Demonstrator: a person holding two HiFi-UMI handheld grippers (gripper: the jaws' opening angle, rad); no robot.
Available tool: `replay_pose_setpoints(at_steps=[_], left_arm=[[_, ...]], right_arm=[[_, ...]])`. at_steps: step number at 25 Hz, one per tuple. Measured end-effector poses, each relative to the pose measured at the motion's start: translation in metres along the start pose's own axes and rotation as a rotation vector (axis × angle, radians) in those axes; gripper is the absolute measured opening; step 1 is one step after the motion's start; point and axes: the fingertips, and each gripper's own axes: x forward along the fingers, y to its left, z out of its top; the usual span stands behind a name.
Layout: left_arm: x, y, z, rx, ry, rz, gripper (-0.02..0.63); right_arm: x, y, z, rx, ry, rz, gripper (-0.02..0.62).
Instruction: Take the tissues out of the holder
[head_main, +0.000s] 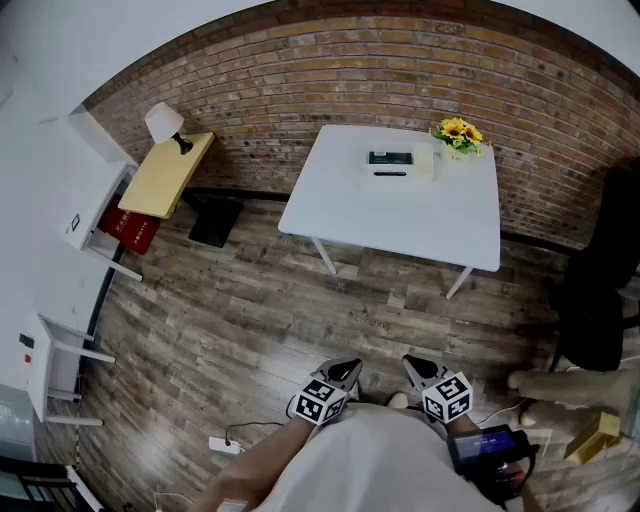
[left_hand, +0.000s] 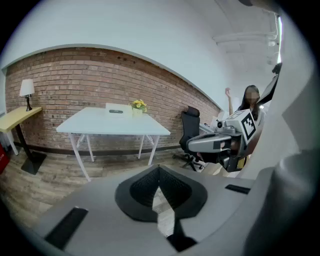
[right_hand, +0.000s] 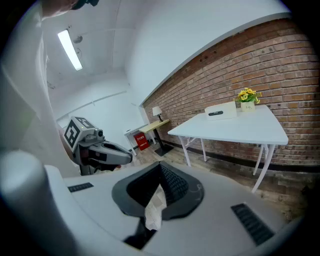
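1. Step in hand: the approach, no pull started. The left gripper (head_main: 345, 372) and right gripper (head_main: 418, 368) sit close to the body, jaws pressed together, nothing held.
2. The tissue holder (head_main: 390, 160) is on the white table (head_main: 400, 225), well ahead of both claws.
3. Next, probably: close in, open a claw, pinch the top tissue.

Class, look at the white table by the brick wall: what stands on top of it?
A white box-shaped tissue holder with a dark top opening and a small pot of yellow flowers, side by side. The holder's walls hide its contents.
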Motion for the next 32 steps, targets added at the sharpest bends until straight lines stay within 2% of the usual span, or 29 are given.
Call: replay_pose_setpoints(at_steps=[6,32], left_arm=[[-0.010,0.016,0.001,0.010,-0.008,-0.009,0.008],[-0.012,0.087,0.005,0.041,0.005,-0.092,0.008]], right_arm=[[0.007,0.004,0.023,0.061,-0.102,-0.026,0.006],[0.054,0.009,0.029,0.098,-0.062,-0.185,0.006]])
